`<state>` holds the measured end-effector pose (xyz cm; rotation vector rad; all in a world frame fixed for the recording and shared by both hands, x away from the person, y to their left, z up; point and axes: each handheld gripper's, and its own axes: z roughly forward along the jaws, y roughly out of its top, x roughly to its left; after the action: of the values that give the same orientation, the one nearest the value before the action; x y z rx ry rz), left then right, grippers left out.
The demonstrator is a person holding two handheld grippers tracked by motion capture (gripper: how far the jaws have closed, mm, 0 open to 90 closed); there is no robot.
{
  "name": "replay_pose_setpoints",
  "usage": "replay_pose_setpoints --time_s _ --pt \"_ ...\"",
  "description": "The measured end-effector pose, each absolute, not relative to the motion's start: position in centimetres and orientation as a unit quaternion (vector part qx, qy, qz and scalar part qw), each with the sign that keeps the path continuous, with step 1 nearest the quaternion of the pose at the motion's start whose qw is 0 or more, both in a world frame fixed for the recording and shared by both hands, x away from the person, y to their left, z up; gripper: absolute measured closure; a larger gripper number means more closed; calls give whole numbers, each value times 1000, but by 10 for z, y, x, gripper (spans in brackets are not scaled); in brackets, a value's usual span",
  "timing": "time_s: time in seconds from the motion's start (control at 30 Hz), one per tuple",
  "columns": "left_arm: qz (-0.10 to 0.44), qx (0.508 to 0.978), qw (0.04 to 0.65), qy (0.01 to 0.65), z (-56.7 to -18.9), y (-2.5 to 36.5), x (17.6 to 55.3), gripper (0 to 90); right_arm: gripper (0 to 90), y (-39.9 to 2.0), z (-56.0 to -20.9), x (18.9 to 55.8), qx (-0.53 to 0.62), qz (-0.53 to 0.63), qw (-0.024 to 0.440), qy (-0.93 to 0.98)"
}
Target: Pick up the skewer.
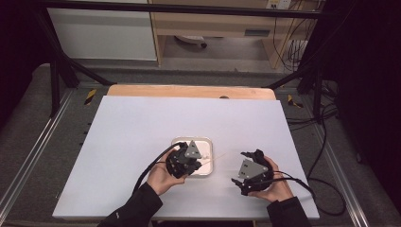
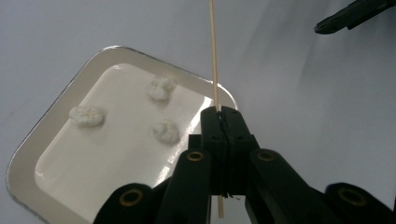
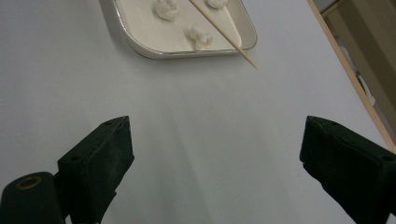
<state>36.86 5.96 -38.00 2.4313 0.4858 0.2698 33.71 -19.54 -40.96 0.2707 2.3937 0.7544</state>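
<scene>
skewer [image 2: 213,51]: thin, pale wood (bare) | clamped near one end | pointed tip past tray [image 2: 32,140] rim

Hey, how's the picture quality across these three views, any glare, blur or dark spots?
High view: dim, black corners, soft detail around the tray. Left gripper view: sharp skewer, bright rim glare on the tray, close fingers slightly soft. Right gripper view: even light, faint shadows on the table, near fingers blurred.

Pale wooden skewer [image 2: 214,51], white lumps [image 2: 161,88], white silver-rimmed tray [image 2: 56,109], black jaws.
</scene>
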Motion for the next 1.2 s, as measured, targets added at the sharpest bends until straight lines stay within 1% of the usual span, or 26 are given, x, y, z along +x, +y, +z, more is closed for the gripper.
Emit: replay_pose_setpoints --time_s 0.1,0.4,0.57,0.6,0.67,0.87,1.2 --pt "100 926 317 178 -379 52 367 889 134 -193 -409 337 85 279 311 904" --pt "96 932 309 164 -376 37 365 889 249 -191 -410 336 32 268 328 905" --pt "91 935 304 158 -376 30 364 889 332 -189 -410 335 -5 258 338 905" --pt "91 936 302 156 -375 29 364 889 367 -189 -411 334 -19 253 344 904" --pt "90 938 299 153 -374 27 364 889 379 -188 -410 334 -29 248 347 904" --pt "87 943 290 141 -372 20 362 889 504 -186 -410 332 -72 220 366 901" --pt "78 948 279 129 -373 10 360 889 691 -181 -414 329 -128 195 373 898"
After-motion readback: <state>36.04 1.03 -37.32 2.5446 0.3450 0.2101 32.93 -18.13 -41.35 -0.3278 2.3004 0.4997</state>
